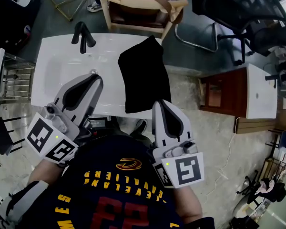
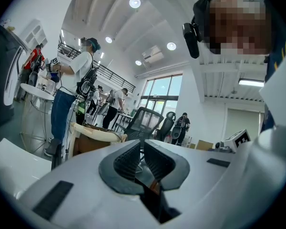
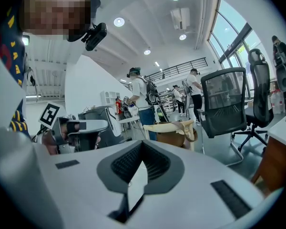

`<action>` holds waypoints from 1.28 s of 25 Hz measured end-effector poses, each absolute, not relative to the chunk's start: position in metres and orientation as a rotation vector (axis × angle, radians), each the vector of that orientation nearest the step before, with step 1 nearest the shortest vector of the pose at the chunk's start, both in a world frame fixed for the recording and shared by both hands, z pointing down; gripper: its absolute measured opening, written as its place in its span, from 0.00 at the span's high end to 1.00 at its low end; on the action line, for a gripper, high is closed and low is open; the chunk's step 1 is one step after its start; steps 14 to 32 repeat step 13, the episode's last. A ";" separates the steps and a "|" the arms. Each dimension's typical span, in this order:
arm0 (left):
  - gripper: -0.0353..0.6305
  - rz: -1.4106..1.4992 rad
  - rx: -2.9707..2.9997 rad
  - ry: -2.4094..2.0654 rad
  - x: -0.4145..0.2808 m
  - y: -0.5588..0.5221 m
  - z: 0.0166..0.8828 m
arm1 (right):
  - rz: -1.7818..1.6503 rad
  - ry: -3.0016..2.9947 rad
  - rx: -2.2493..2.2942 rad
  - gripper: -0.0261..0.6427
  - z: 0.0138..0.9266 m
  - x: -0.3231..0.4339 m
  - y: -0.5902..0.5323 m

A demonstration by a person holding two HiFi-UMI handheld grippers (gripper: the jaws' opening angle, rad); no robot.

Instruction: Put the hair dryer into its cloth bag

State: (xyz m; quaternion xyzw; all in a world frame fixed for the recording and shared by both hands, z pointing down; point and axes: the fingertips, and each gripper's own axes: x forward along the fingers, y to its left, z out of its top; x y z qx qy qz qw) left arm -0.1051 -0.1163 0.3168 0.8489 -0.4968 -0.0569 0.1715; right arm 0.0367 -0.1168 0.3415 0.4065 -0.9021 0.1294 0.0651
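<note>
Person's dark jersey (image 1: 119,194), yellow lettering, nearest the camera. Left gripper (image 1: 96,78), grey shell, marker cube at its rear: jaws a narrow slit apart in the left gripper view (image 2: 140,144), nothing between them, held above the near left part of the counter. Right gripper (image 1: 161,104), same make: jaws together at the tips in the right gripper view (image 3: 142,144), nothing held, at the counter's near edge, just beside the bag's near right corner. White counter (image 1: 52,56) with a shallow basin (image 1: 93,71). Black cloth bag (image 1: 144,75), flat on the counter's right part, its far corner reaching past the far edge, apart from both grippers. Black forked item (image 1: 83,37), upright at the far edge behind the basin; tap or hair dryer cannot be told. Wooden chair (image 1: 143,8) beyond the counter. Black office chair (image 1: 229,13), far right.
</note>
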 end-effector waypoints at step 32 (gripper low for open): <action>0.91 -0.152 2.410 -1.396 -0.104 -0.115 0.320 | 0.393 -2.712 1.225 0.95 0.344 0.035 -0.114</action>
